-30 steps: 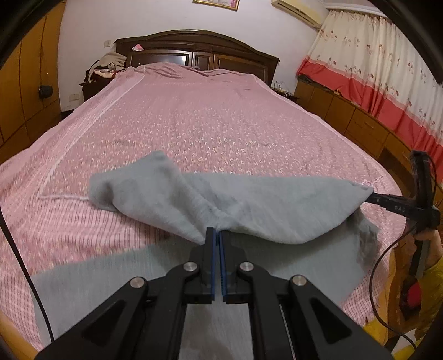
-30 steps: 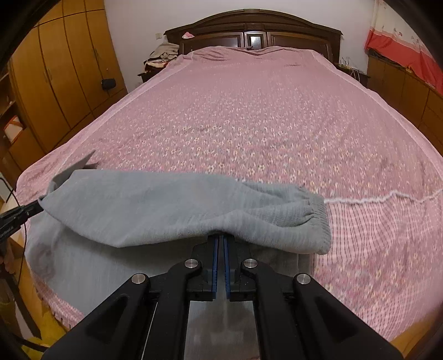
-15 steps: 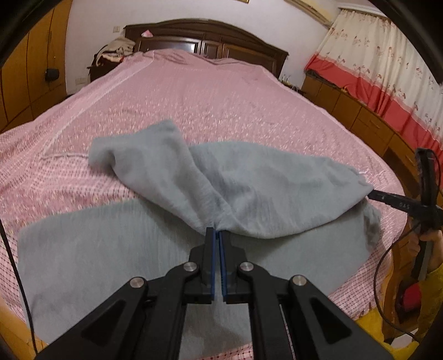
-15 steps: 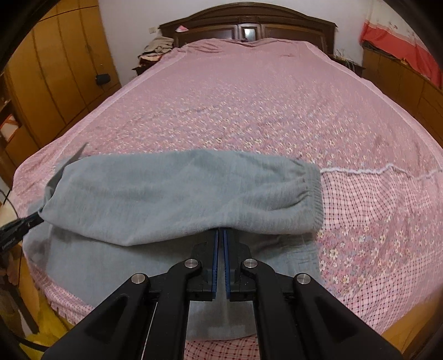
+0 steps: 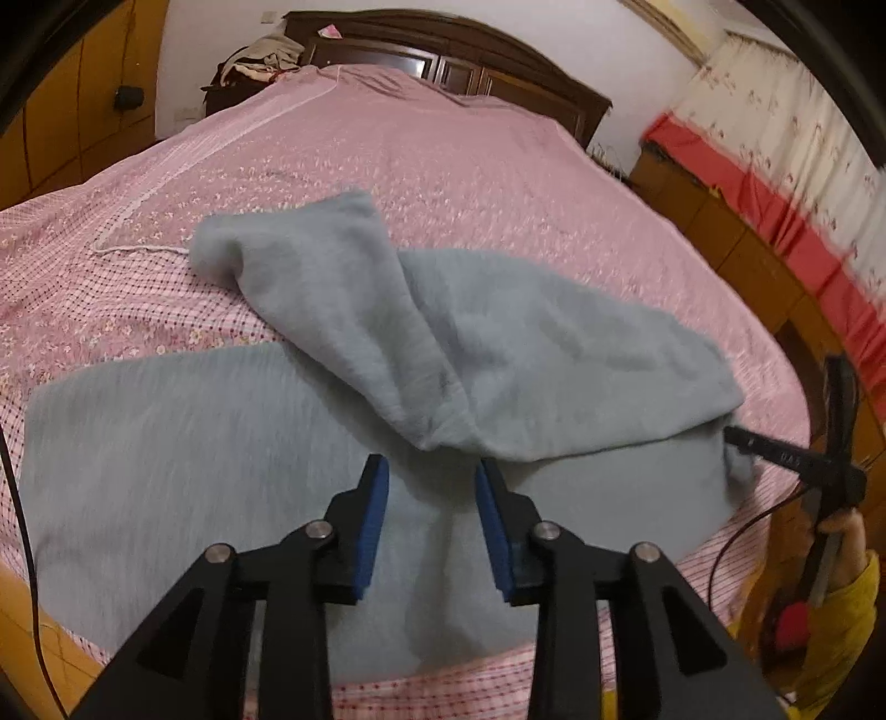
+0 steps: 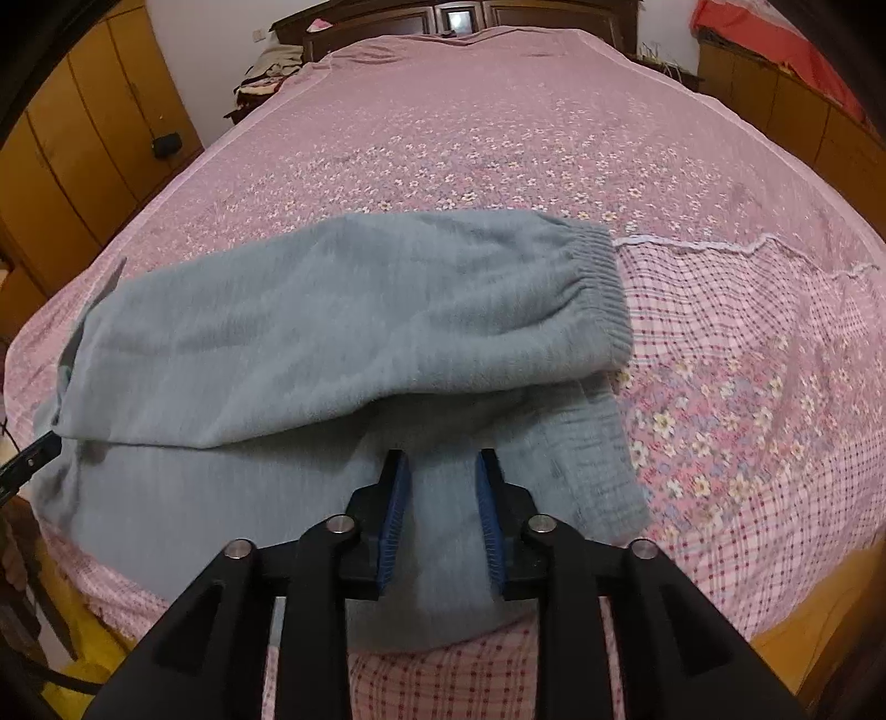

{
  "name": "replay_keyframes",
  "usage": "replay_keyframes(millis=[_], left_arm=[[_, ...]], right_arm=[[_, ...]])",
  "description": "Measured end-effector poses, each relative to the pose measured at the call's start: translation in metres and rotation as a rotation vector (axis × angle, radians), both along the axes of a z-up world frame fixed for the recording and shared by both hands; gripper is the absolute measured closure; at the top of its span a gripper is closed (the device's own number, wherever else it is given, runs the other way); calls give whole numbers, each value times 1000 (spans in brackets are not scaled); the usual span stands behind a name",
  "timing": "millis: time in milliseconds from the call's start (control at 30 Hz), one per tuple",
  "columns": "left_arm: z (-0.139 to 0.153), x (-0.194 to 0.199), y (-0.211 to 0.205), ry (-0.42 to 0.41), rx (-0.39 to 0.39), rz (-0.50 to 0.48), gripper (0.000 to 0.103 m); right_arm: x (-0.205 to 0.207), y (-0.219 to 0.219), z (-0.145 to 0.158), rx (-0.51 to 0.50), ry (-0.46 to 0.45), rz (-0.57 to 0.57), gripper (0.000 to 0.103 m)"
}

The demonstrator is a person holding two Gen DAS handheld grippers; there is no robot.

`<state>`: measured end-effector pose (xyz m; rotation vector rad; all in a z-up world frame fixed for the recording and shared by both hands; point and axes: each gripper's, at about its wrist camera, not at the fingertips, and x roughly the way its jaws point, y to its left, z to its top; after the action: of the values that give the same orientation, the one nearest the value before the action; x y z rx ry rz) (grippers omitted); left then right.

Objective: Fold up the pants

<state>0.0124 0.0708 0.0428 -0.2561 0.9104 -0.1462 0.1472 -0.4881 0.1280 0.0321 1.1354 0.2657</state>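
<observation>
The grey pants (image 6: 343, 321) lie across the near end of the bed (image 6: 498, 138), one half doubled over the other, the ribbed waistband (image 6: 601, 293) at the right; the left gripper (image 5: 431, 471) hangs just short of the folded edge, its jaws opening with only the lower layer showing between them; the right gripper (image 6: 442, 462) does likewise over the lower layer, its jaws opening; nothing blocks either one; the pink flowered bedspread (image 5: 443, 166) runs back to a dark headboard (image 5: 443, 50); wooden wardrobes (image 6: 83, 138) line one wall, red-banded curtains (image 5: 775, 166) the other.
</observation>
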Motion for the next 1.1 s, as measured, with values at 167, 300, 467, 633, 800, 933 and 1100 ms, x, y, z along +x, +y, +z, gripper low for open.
replay_keyframes(millis=[167,300,467,633,800,933,1100], left_arm=[[12,5,3,-28,-40,45,58],[10,18,6,-19,-56,95,58],[4,31,6,-4,-42,125,58],[-8,40,5,22,-34,135,58],[-24,45,0,64,-9,150,58],[-27,41,1,54,-8,160,58],[-29,38,-2,60,-3,179,58]], right_arm=[[-2,-15,17,68,-8,-94,61],[9,-31,20,196,19,-194,59],[26,-36,13,273,66,-258,58],[39,-34,1,289,87,-294,58],[45,-30,-5,274,86,-297,59],[43,-25,-6,259,68,-282,70],[41,-23,-5,266,59,-262,82]])
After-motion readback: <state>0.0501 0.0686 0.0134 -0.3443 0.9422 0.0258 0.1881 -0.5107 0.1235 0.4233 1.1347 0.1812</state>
